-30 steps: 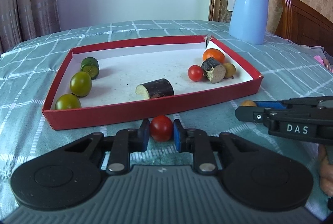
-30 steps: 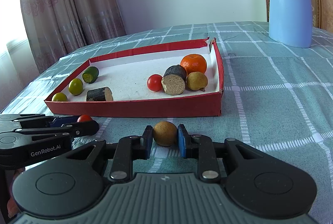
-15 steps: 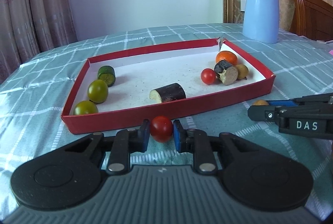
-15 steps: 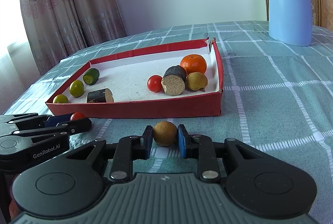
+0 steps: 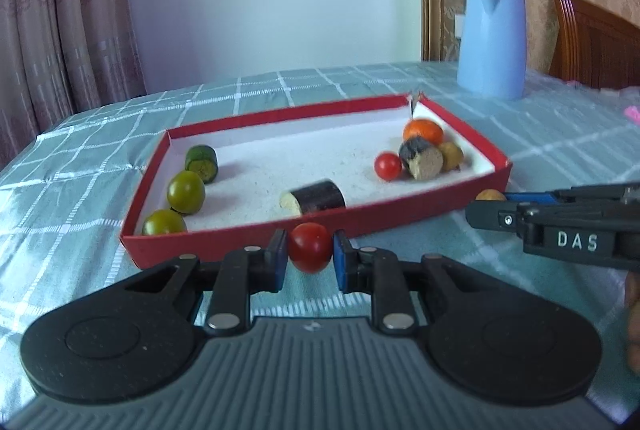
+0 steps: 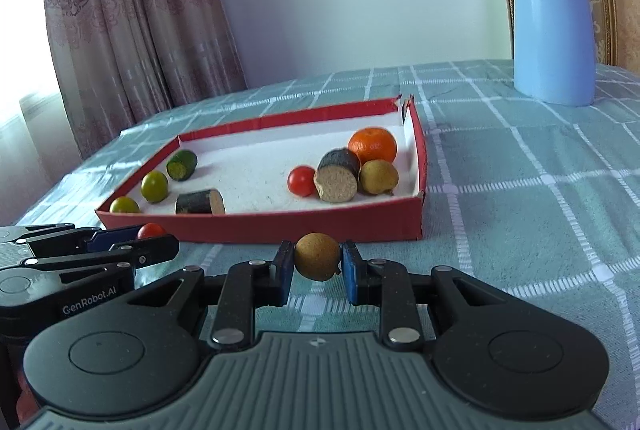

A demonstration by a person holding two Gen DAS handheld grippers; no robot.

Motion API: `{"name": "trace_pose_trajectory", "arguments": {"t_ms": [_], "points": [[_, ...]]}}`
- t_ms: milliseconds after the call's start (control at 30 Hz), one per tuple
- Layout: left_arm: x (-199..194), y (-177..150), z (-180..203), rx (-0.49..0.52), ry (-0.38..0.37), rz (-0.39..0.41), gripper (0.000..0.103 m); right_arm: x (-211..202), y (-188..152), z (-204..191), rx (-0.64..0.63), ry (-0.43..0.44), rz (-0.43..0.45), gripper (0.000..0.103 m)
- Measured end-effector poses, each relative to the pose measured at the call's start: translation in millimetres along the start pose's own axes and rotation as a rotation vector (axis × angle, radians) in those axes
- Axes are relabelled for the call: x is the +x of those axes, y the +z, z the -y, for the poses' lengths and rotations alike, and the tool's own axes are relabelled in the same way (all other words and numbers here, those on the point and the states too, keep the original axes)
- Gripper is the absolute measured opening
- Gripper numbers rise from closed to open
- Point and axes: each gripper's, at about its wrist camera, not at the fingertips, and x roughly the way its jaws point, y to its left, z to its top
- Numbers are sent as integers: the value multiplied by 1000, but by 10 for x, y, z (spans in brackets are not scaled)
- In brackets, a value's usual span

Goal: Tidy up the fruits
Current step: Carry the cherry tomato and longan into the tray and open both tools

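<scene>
My left gripper (image 5: 310,248) is shut on a red cherry tomato (image 5: 310,247), held just in front of the near wall of the red tray (image 5: 400,218). My right gripper (image 6: 317,257) is shut on a small brown round fruit (image 6: 317,256), also just in front of the tray (image 6: 304,226). In the tray lie an orange (image 6: 373,145), a brown fruit (image 6: 378,176), a red tomato (image 6: 302,180), two dark eggplant pieces (image 6: 338,175), a cucumber piece (image 6: 182,164) and two green tomatoes (image 6: 154,186).
A blue kettle (image 6: 554,26) stands on the checked teal tablecloth (image 6: 520,190) at the back right. Curtains hang at the left. A wooden chair back (image 5: 592,38) is at the far right. Each gripper shows in the other's view, side by side.
Both grippers have lifted a little with their fruit. The left one has pulled back, so the tray looks smaller and farther away in its view.
</scene>
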Motion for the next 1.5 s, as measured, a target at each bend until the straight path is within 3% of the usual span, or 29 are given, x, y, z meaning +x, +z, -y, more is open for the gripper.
{"name": "trace_pose_trajectory", "arguments": {"t_ms": [200, 300, 400, 633, 900, 1000, 1133, 1233, 1367, 1500], "points": [[27, 322, -233, -77, 29, 47, 21, 36, 250, -213, -116, -44, 77, 25], [194, 465, -344, -108, 50, 29, 21, 198, 424, -328, -165, -63, 89, 25], [396, 535, -413, -141, 41, -2, 21, 428, 544, -411, -194, -58, 76, 25], [819, 514, -473, -159, 98, -79, 21, 919, 597, -574, -252, -57, 2, 25], [1019, 477, -557, -169, 126, -132, 23, 1189, 597, -604, -247, -53, -63, 24], [1005, 482, -578, -179, 134, -118, 24, 1228, 590, -595, -237, -52, -80, 25], [1004, 488, -553, -163, 142, -114, 32, 1255, 584, -578, -228, -54, -97, 25], [994, 491, -538, -157, 149, -104, 48, 1279, 584, -570, -220, -54, -105, 25], [991, 490, -596, -189, 159, -105, 60, 1274, 588, -547, -208, -49, -105, 25], [982, 490, -609, -197, 151, -103, 61, 1267, 592, -537, -201, -56, -104, 25]]}}
